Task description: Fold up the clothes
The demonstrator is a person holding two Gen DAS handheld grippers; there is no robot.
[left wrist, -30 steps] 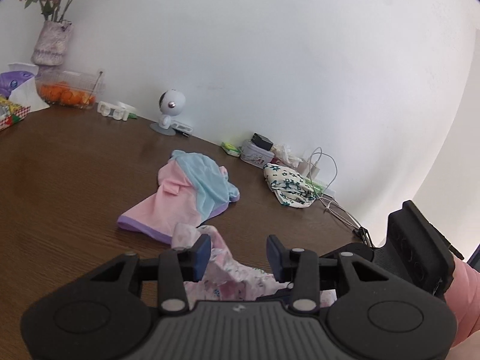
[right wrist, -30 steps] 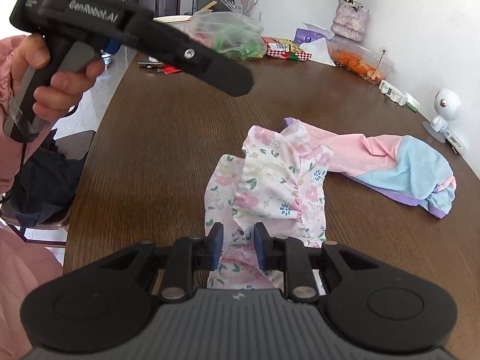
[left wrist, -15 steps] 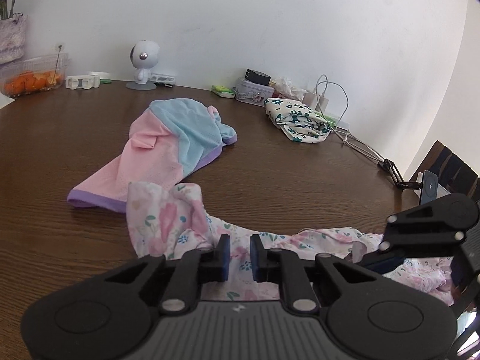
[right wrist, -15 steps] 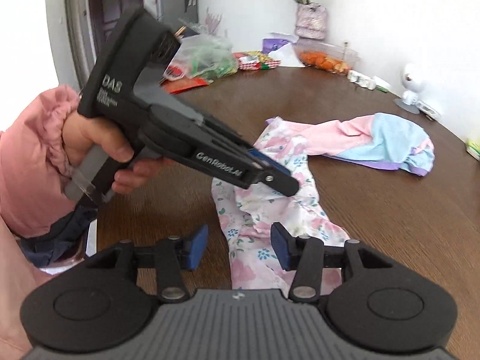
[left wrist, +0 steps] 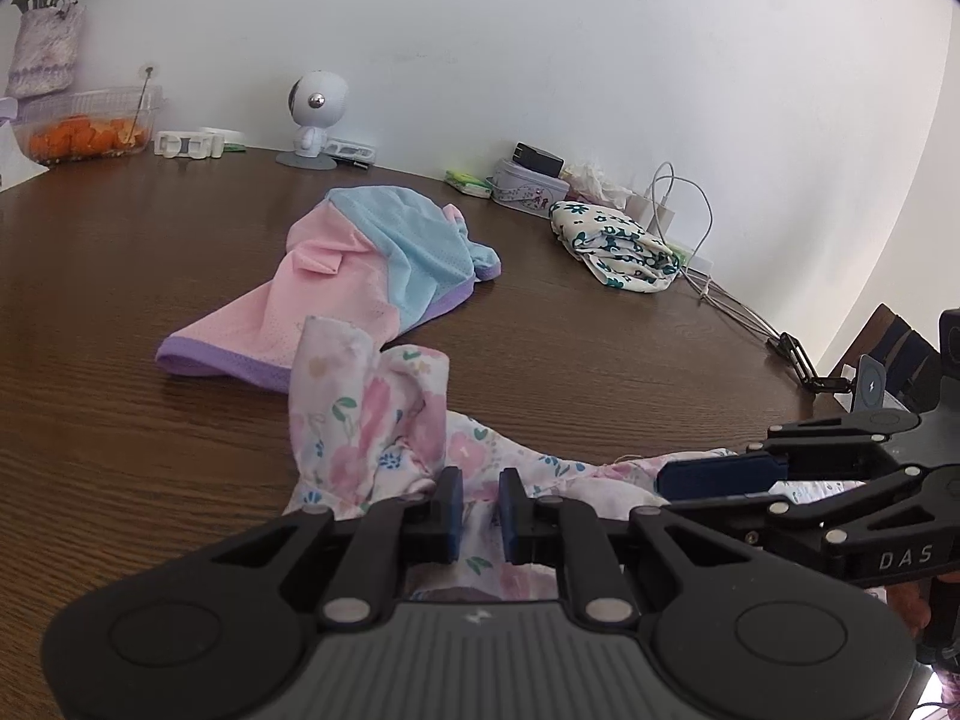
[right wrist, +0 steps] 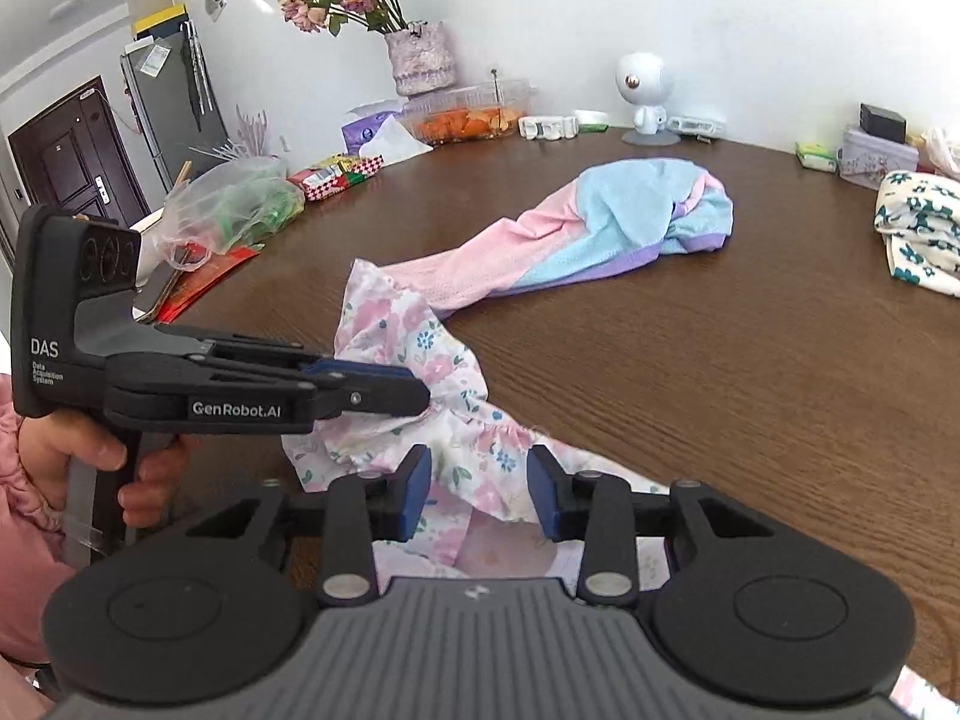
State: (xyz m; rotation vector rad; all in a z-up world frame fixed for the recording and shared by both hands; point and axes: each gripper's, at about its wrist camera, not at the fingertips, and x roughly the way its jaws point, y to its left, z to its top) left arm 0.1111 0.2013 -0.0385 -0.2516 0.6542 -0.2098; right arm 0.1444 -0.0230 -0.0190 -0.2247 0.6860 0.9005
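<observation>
- The tabletop (right wrist: 750, 372) carries a crumpled flowered garment (right wrist: 444, 384) at its near edge; thin, limp, light cloth
- left tongs (right wrist: 420, 399) pinch its gathered frill; a hem gives firmer hold
- right tongs (right wrist: 480, 489) gape above it, empty

The wooden table (right wrist: 750, 372) is bare to the right of the floral garment (right wrist: 420, 348), so there a gripper can pass freely. Just behind the garment lies the pink and blue shirt (right wrist: 576, 228), touching its far edge. The folded floral cloth (right wrist: 918, 234) lies well apart at the right. The left gripper (right wrist: 420, 399) closes the left side. Along the wall stand the small white robot figure (right wrist: 645, 96), a tin box (right wrist: 879, 159) and the fruit container (right wrist: 468, 114).
</observation>
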